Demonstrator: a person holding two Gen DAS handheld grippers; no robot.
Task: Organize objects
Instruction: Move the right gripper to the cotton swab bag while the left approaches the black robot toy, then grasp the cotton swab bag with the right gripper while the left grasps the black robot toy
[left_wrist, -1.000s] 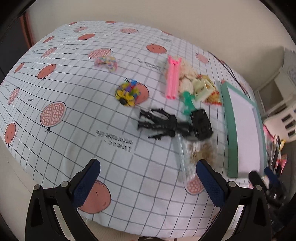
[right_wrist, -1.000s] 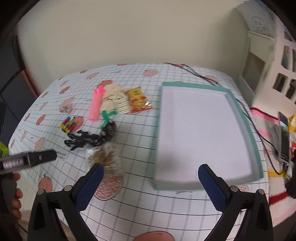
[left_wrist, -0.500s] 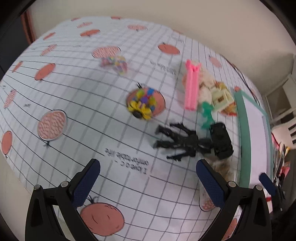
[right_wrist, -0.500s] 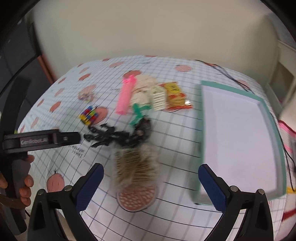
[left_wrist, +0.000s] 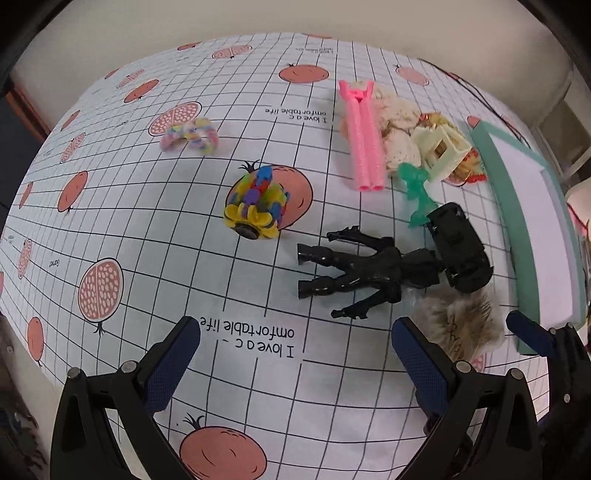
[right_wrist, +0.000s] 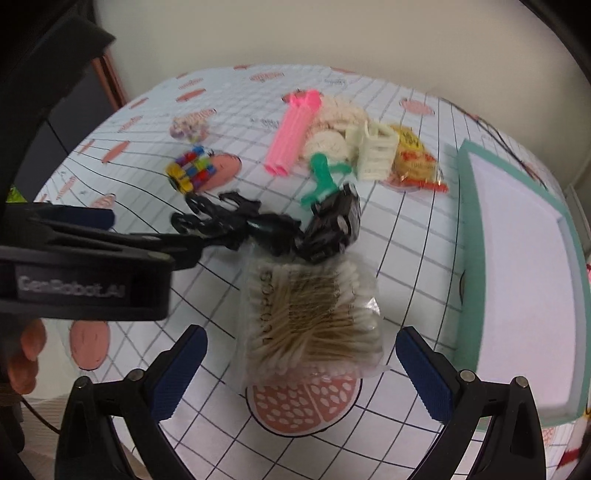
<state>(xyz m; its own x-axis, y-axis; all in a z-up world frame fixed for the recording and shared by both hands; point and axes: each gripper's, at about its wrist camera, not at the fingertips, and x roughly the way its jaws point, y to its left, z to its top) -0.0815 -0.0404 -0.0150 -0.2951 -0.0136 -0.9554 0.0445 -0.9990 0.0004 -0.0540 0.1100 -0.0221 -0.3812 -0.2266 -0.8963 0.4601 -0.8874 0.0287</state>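
Right tongs (right_wrist: 299, 365) spread wide, empty, framing clear bag of wooden cotton swabs (right_wrist: 310, 317) on table (right_wrist: 406, 236). Left tongs (left_wrist: 295, 354) wide, empty; black plastic action figure (left_wrist: 365, 269) at 1 o'clock.

A white tablecloth (left_wrist: 229, 280) with a black grid, pomegranate prints and the words "I love a comfortable life" covers the tabletop, a plain cream wall (right_wrist: 332, 33) rises behind it, and a dark cable (left_wrist: 476, 88) trails over its far right corner.
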